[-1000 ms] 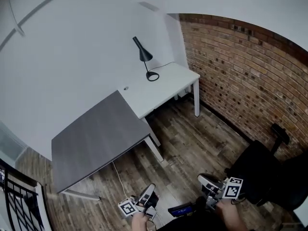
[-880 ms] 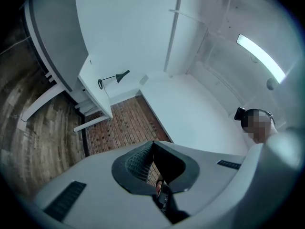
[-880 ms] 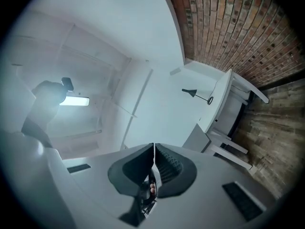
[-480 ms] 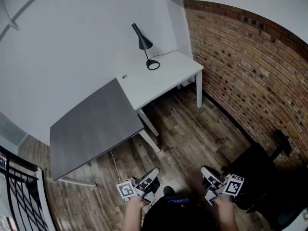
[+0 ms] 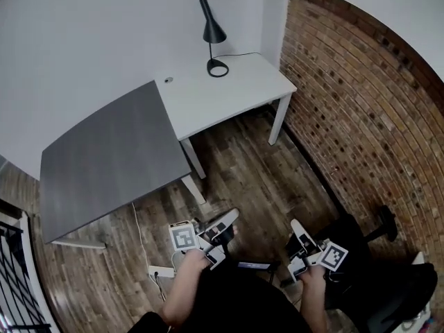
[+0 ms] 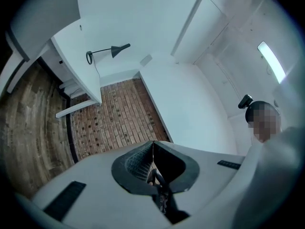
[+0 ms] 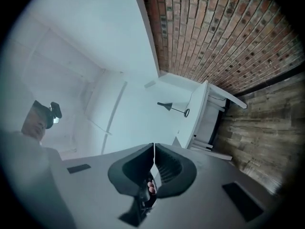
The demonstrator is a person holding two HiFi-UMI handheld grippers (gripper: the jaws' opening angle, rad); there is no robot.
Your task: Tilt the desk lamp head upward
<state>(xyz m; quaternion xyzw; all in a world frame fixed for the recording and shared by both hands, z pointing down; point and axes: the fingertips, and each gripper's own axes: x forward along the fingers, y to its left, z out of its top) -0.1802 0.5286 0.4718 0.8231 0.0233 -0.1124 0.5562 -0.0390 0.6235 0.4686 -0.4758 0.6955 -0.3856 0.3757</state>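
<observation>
While you are standing on the wood floor (image 5: 257, 179), well back from the furniture, you are holding both tools low in front of your body, apart from each other. Left hand-held gripper (image 5: 227, 219): its jaws are pressing together with nothing between them, as its own view is showing. Right hand-held gripper (image 5: 297, 229): jaws likewise pressing together, empty. The desk lamp (image 5: 211, 35) is standing upright on the white desk (image 5: 236, 99), at the back edge close to the white wall (image 5: 104, 40), with its ring base (image 5: 218, 68) resting on the desktop and its black cone head opening downward. A thin cord (image 5: 243, 55) is running from the base toward the corner by the brick wall (image 5: 361, 103). A grey desk (image 5: 104, 158) is sitting against the white desk's left side. Both hand-held grippers are hanging well apart from the lamp and touching nothing. A white power strip (image 5: 161, 272) is lying on the floor just beside your left arm, and a black chair (image 5: 378, 283) is sitting at your right.
</observation>
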